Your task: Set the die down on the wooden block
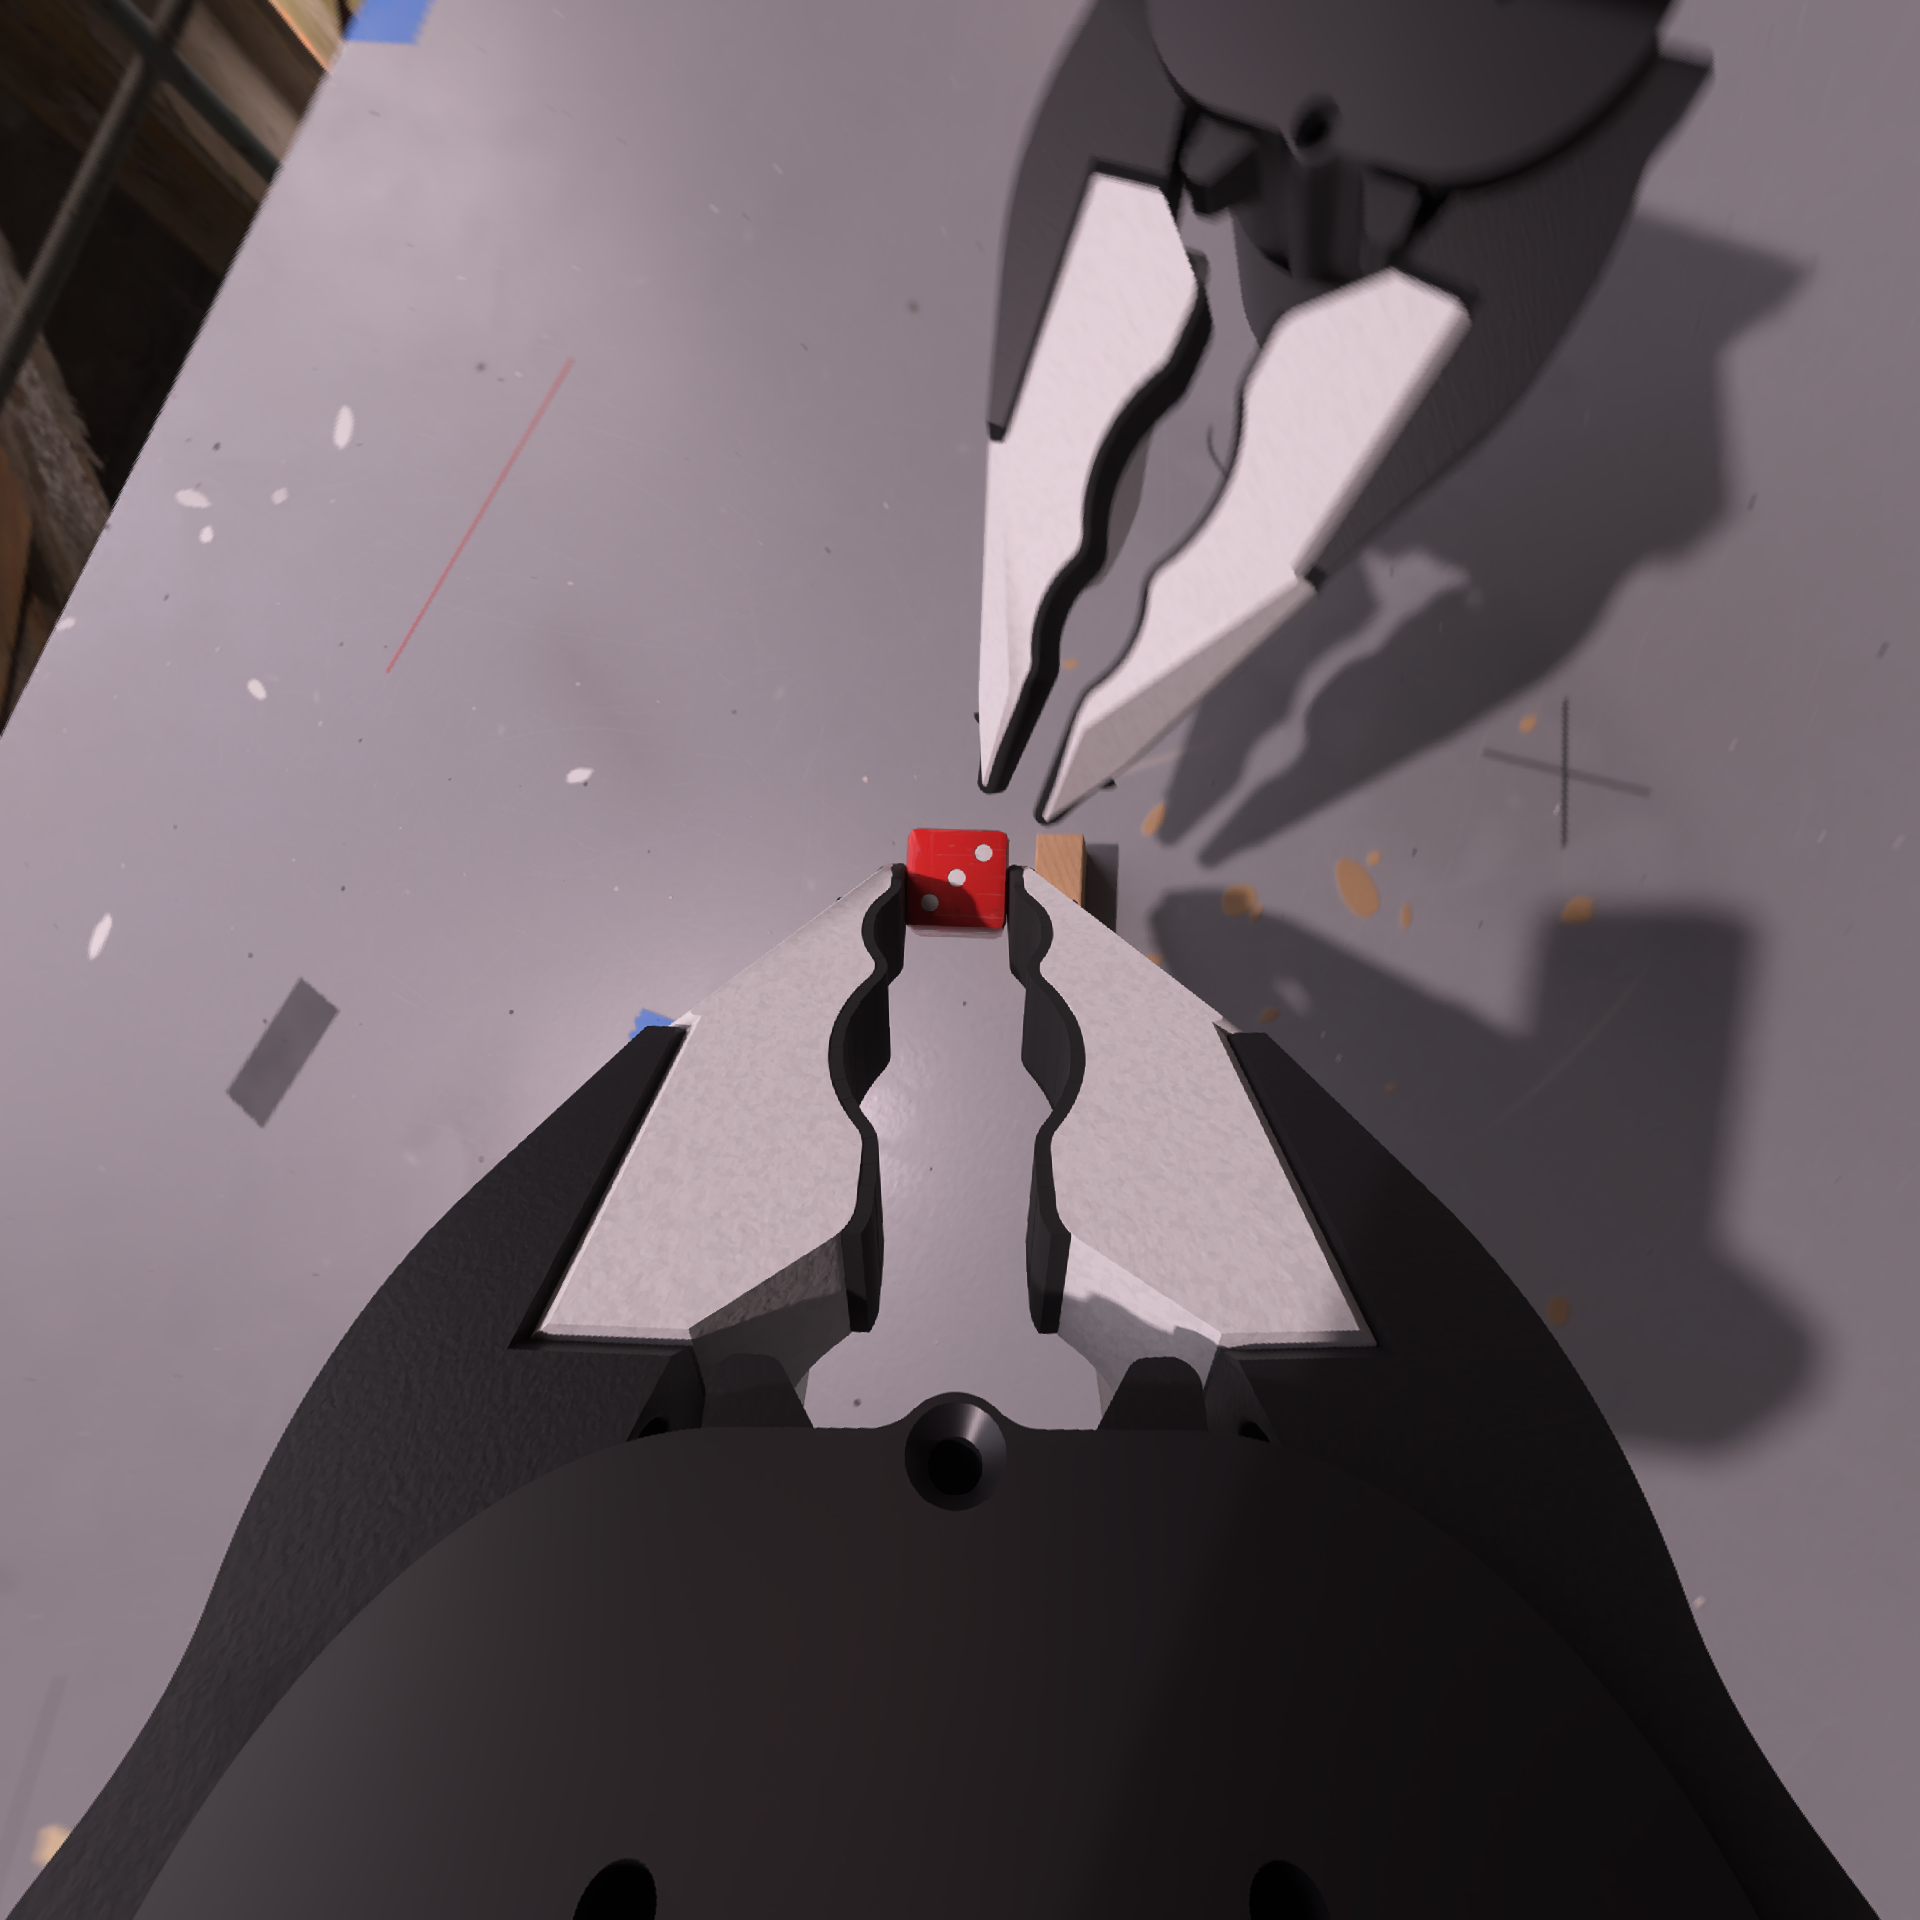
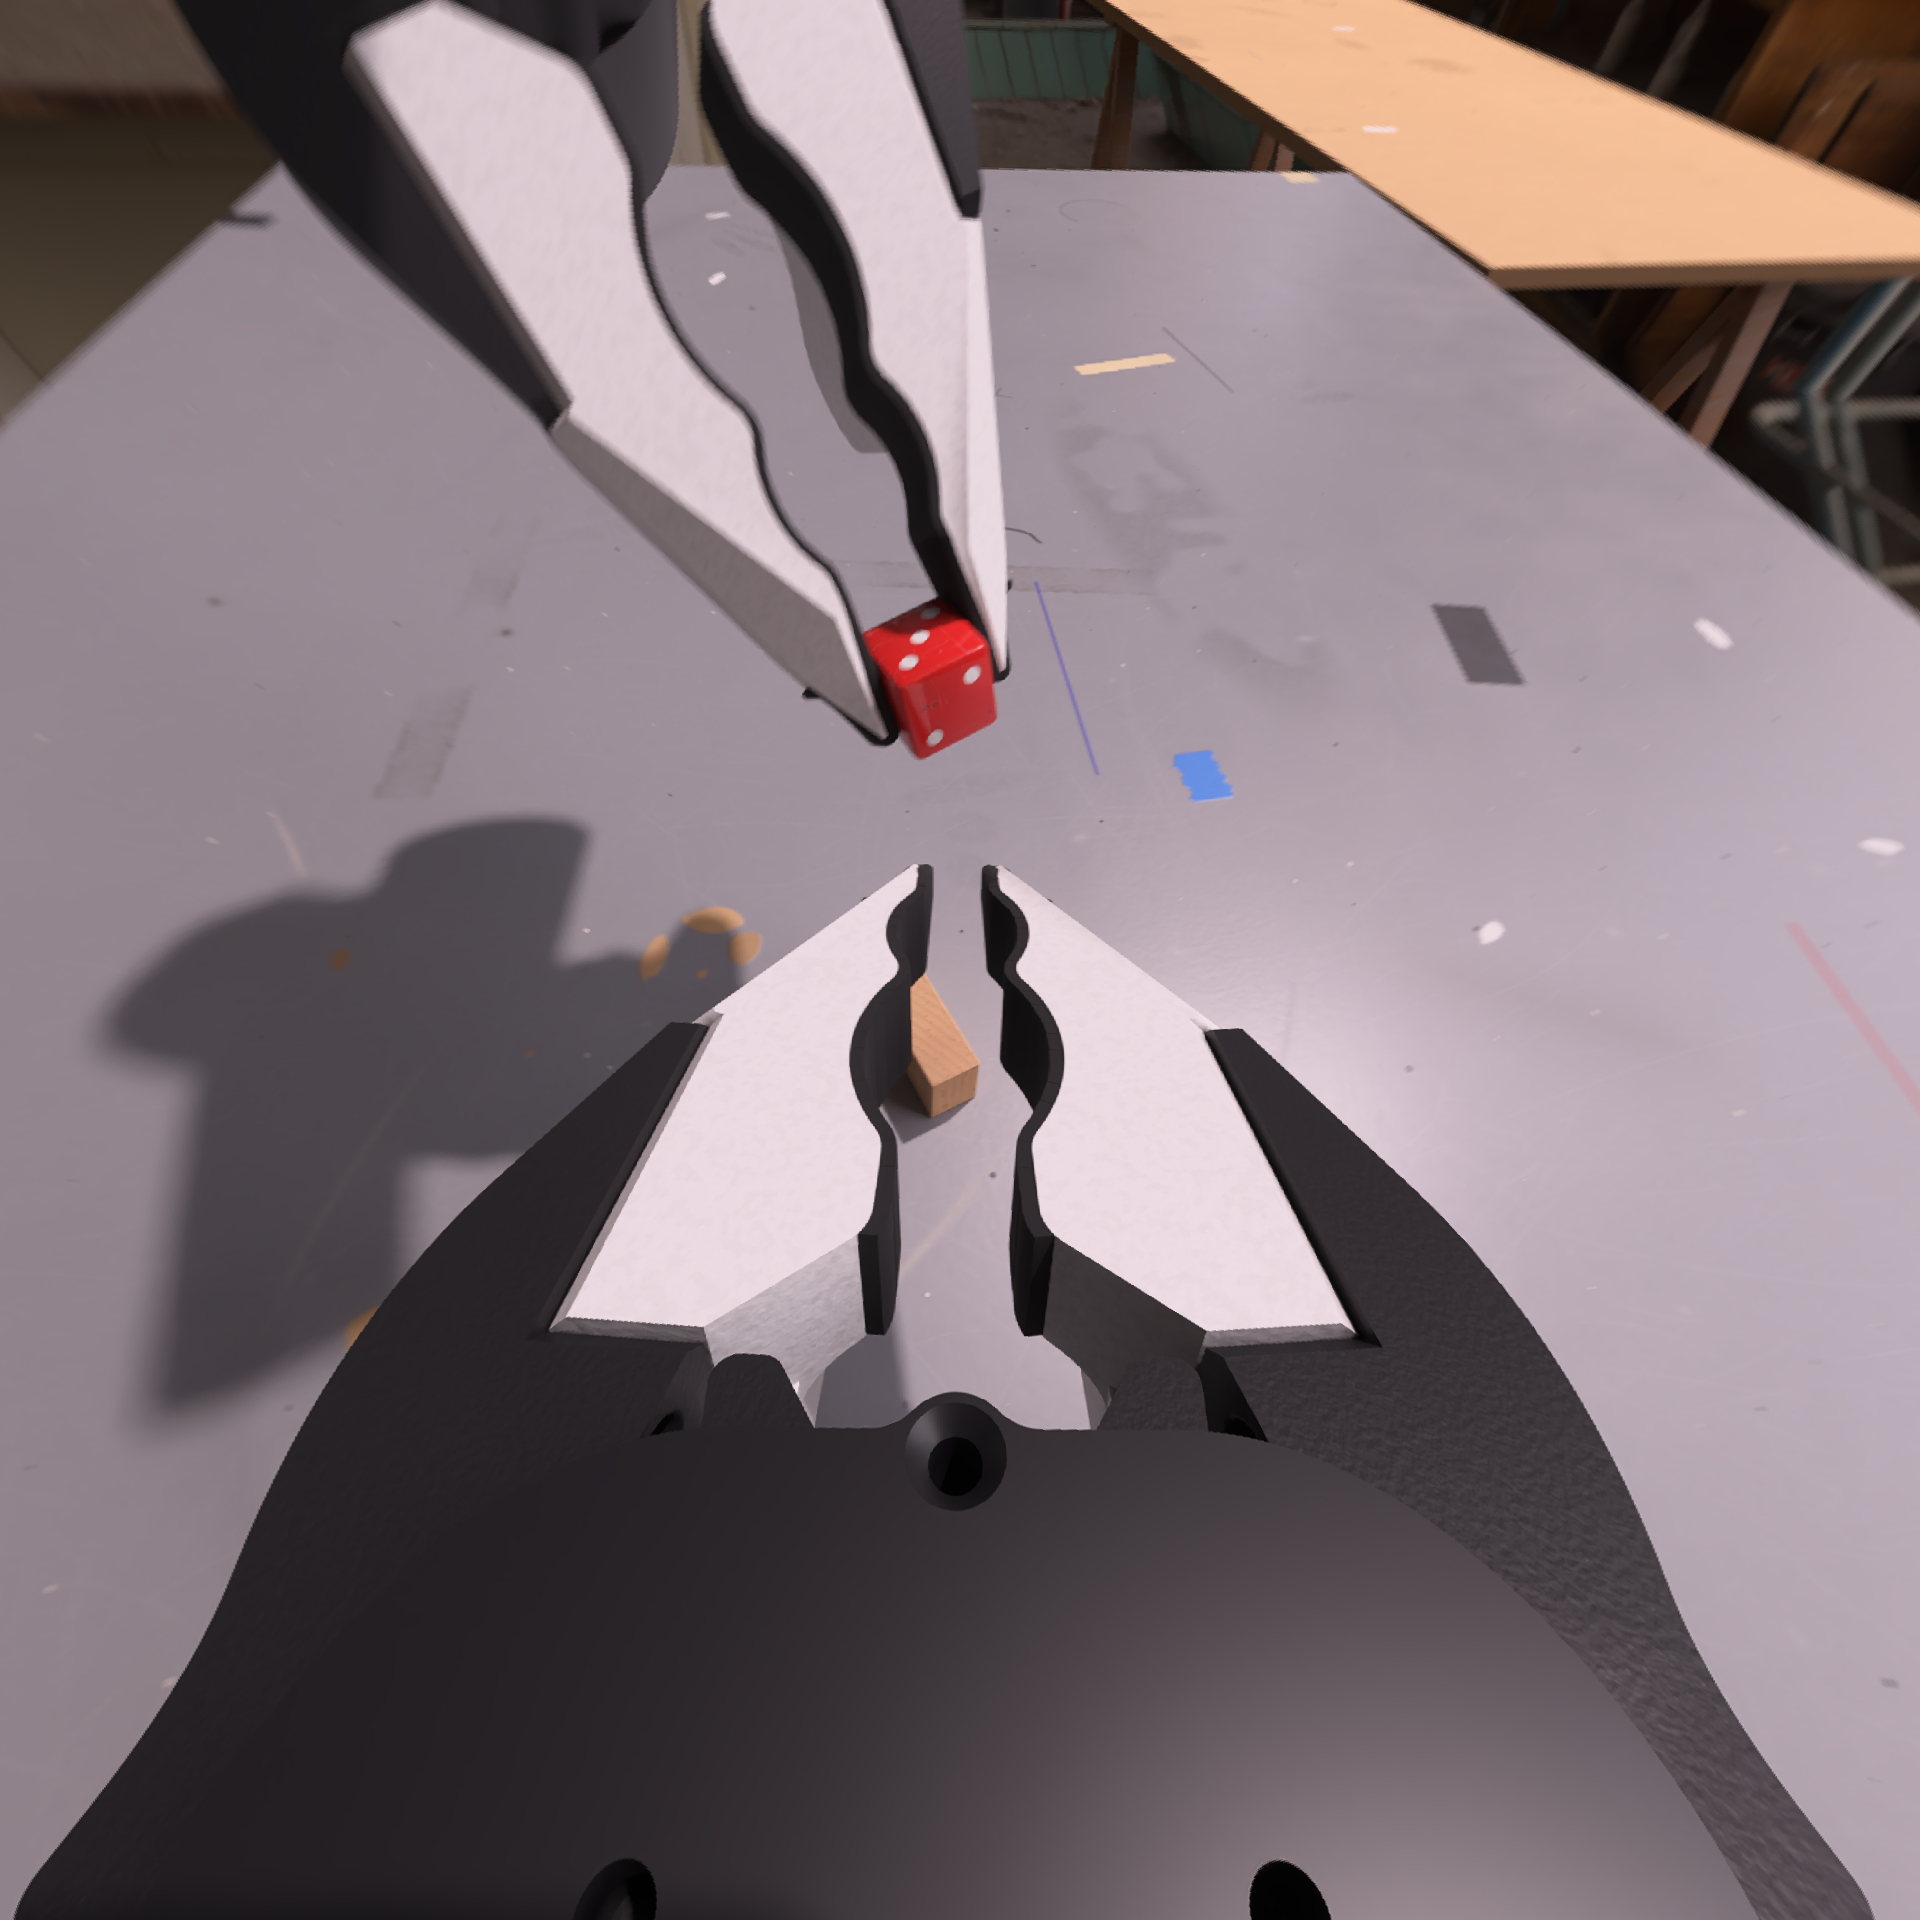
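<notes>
My left gripper (image 1: pixel 956 883) is shut on the red die (image 1: pixel 957 878), which sits between its fingertips with white pips showing. The wooden block (image 1: pixel 1060 868), small and light tan, lies on the grey table just right of the die, partly hidden behind my left gripper's right finger. My right gripper (image 2: pixel 956 883) is empty, its jaws a narrow gap apart, and it hovers over the block (image 2: pixel 940 1060), which shows between its fingers. The right wrist view shows the left gripper (image 2: pixel 935 691) with the die (image 2: pixel 935 675) just beyond my right fingertips. The right gripper (image 1: pixel 1023 795) points at the die from the far side.
The grey table (image 1: pixel 623 727) carries paint specks, thin drawn lines and tape marks, among them a blue piece (image 2: pixel 1202 776). Its left edge (image 1: pixel 156 436) drops to a dark floor. A tan wooden bench (image 2: pixel 1558 156) stands beyond the far right corner.
</notes>
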`<state>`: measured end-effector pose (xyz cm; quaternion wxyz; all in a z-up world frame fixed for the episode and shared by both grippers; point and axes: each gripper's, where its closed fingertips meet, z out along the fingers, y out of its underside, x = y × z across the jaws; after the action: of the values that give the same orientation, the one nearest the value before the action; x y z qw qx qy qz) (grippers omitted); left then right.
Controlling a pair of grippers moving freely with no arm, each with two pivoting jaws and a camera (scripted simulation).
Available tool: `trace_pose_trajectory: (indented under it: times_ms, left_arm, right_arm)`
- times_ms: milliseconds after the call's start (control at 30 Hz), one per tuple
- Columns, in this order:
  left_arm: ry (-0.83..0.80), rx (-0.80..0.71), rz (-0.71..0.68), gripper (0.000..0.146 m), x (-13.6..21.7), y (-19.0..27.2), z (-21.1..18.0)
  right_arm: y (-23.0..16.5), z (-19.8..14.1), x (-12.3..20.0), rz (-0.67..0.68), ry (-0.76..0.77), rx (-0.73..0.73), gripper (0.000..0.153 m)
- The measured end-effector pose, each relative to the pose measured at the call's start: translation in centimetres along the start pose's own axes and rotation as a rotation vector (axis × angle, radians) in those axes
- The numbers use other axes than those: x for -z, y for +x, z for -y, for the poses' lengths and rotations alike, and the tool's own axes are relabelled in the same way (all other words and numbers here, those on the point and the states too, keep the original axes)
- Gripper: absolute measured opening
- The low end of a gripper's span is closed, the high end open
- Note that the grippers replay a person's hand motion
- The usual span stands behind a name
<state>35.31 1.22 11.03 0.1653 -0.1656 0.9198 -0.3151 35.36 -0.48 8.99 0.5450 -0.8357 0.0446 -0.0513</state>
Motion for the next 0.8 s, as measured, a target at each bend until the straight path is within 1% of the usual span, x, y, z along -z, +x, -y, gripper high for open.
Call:
trace_pose_trajectory:
  times_ms: [67, 133, 200, 300, 367, 533, 800]
  left_arm:
    - [-0.041, -0.055, -0.013, 0.019, -0.6, 0.6, -0.3]
    - [-0.073, -0.089, -0.037, 0.019, -1.4, 1.2, -0.8]
    - [-0.110, -0.128, -0.026, 0.019, -2.1, 1.4, -1.3]
    - [-0.101, -0.122, -0.053, 0.019, -2.9, 1.9, -1.2]
    - [-0.109, -0.129, -0.049, 0.019, -3.3, 2.0, -1.4]
    - [-0.120, -0.128, -0.049, 0.019, -4.2, 2.1, -2.1]
    - [-0.067, -0.088, -0.038, 0.019, -4.3, 1.9, -2.3]
  right_arm:
    - [0.1, -0.1, 0.2, 0.024, 0.013, -0.062, 0.003]
    - [-0.2, -0.1, 0.3, 0.067, 0.027, -0.116, 0.003]
    - [-0.2, -0.1, 0.3, 0.079, 0.039, -0.140, 0.003]
    - [-0.2, -0.6, 0.1, 0.075, 0.025, -0.127, 0.003]
    - [-0.4, -1.1, -0.1, 0.092, 0.011, -0.127, 0.003]
    - [-0.4, -2.3, -0.6, 0.087, -0.041, -0.094, 0.001]
    - [-0.3, -2.3, -0.8, 0.071, -0.038, -0.078, 0.000]
